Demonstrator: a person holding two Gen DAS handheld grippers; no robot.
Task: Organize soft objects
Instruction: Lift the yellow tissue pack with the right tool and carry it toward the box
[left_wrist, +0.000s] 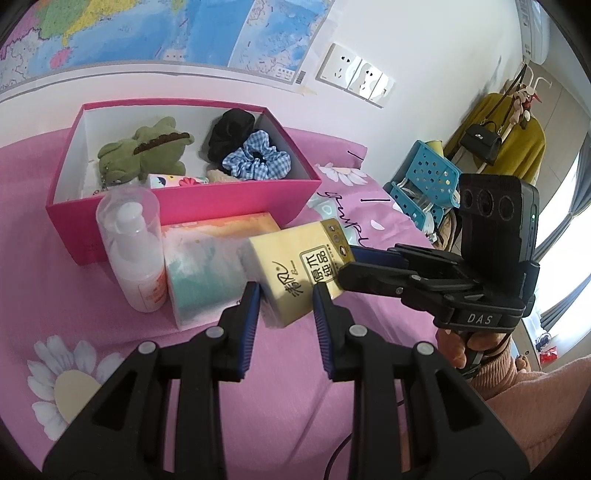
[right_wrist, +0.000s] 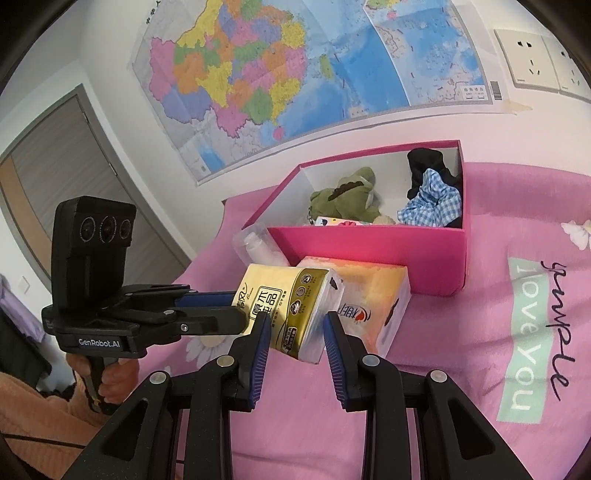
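Note:
A yellow tissue pack (left_wrist: 291, 269) (right_wrist: 288, 295) hangs just above the pink bedsheet, held from both ends. My left gripper (left_wrist: 287, 295) (right_wrist: 236, 310) is shut on its left end. From the right, my right gripper (right_wrist: 297, 325) (left_wrist: 345, 266) is shut on its other end. Behind it stands an open pink box (left_wrist: 184, 199) (right_wrist: 369, 251). Inside lie a green plush frog (left_wrist: 147, 147) (right_wrist: 343, 195), a black scrunchie (left_wrist: 231, 133) (right_wrist: 424, 162) and a blue checked scrunchie (left_wrist: 258, 155) (right_wrist: 432, 203).
A clear-capped lotion bottle (left_wrist: 133, 251) (right_wrist: 258, 247) and an orange-and-teal tissue box (left_wrist: 207, 266) (right_wrist: 373, 295) stand between the pack and the pink box. A blue perforated basket (left_wrist: 424, 177) sits past the bed's far edge. A map covers the wall behind.

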